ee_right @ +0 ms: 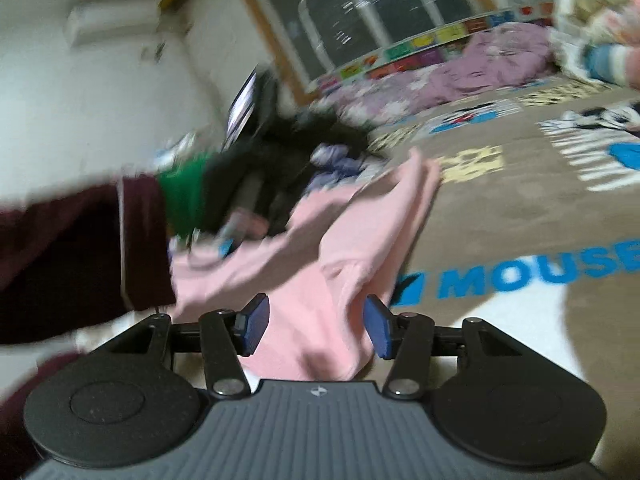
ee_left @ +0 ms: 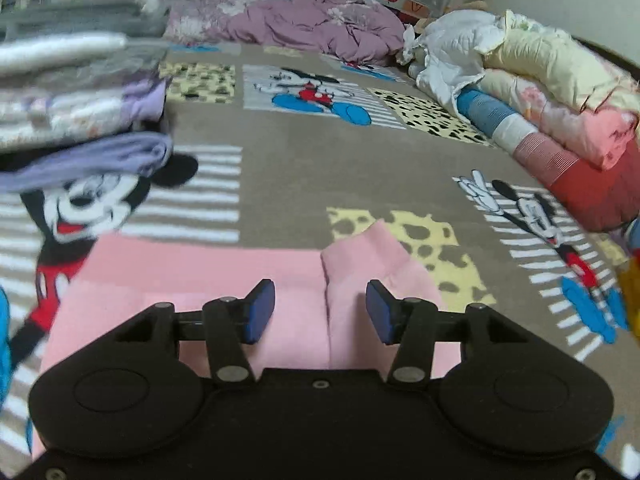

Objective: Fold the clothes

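A pink garment (ee_left: 208,280) lies flat on the Mickey Mouse blanket (ee_left: 304,160), with a cuffed end (ee_left: 368,248) pointing away. My left gripper (ee_left: 320,312) hovers just over it, open, blue pads apart and nothing pinched between them. In the right wrist view the same pink garment (ee_right: 320,240) runs from the near edge toward the bed's middle. My right gripper (ee_right: 316,328) stands open at its near end; rumpled pink cloth lies between and below its pads. A dark red sleeve (ee_right: 80,240) and a blurred black gripper body (ee_right: 240,196) are at the garment's left side.
A stack of folded clothes (ee_left: 80,92) sits at the left. A purple quilt (ee_left: 320,28) is heaped at the back. Rolled quilts and a striped bolster (ee_left: 560,100) line the right side. A window (ee_right: 380,12) and white wall stand beyond the bed.
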`<state>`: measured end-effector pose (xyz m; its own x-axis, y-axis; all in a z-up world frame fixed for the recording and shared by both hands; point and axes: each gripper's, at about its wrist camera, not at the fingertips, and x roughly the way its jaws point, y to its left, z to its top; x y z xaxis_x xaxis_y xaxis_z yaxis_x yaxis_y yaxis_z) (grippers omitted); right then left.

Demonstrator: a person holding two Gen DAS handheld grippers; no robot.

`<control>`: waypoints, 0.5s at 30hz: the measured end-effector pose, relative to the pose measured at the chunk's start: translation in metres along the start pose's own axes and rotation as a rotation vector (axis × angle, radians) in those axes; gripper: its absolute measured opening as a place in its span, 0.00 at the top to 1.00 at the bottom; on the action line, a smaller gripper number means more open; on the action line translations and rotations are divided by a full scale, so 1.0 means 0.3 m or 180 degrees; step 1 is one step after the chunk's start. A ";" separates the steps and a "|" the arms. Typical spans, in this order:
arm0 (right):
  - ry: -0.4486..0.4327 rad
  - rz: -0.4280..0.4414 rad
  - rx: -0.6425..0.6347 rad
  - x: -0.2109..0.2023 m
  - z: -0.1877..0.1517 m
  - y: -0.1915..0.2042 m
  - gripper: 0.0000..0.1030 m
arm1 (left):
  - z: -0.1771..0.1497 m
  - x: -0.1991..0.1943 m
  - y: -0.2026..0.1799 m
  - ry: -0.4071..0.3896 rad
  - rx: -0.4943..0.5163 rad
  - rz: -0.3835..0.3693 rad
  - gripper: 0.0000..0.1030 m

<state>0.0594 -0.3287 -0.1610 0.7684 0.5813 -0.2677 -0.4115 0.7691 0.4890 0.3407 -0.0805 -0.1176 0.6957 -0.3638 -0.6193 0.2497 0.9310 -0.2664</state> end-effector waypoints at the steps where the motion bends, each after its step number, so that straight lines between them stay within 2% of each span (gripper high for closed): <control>1: -0.0075 -0.0020 0.0076 -0.010 0.017 -0.015 0.49 | -0.002 0.001 0.019 0.0009 -0.0068 -0.0077 0.52; 6: -0.0123 -0.0234 0.0112 0.085 0.171 -0.091 0.48 | 0.004 0.047 0.065 0.0101 -0.0322 -0.0433 0.56; 10: -0.0004 -0.0151 0.0359 0.284 0.330 -0.199 0.48 | 0.007 0.067 0.091 0.0122 -0.0515 -0.0677 0.60; 12: 0.0046 -0.0092 0.0522 0.394 0.400 -0.257 0.49 | 0.008 0.073 0.108 0.0117 -0.0610 -0.0765 0.65; 15: 0.0192 -0.0105 0.0701 0.548 0.458 -0.323 0.51 | 0.008 0.087 0.126 0.0133 -0.0694 -0.0864 0.66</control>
<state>0.2929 -0.3443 -0.1384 0.7462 0.5767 -0.3325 -0.2646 0.7153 0.6468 0.3698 -0.0548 -0.1420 0.5943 -0.6025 -0.5327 0.2690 0.7732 -0.5743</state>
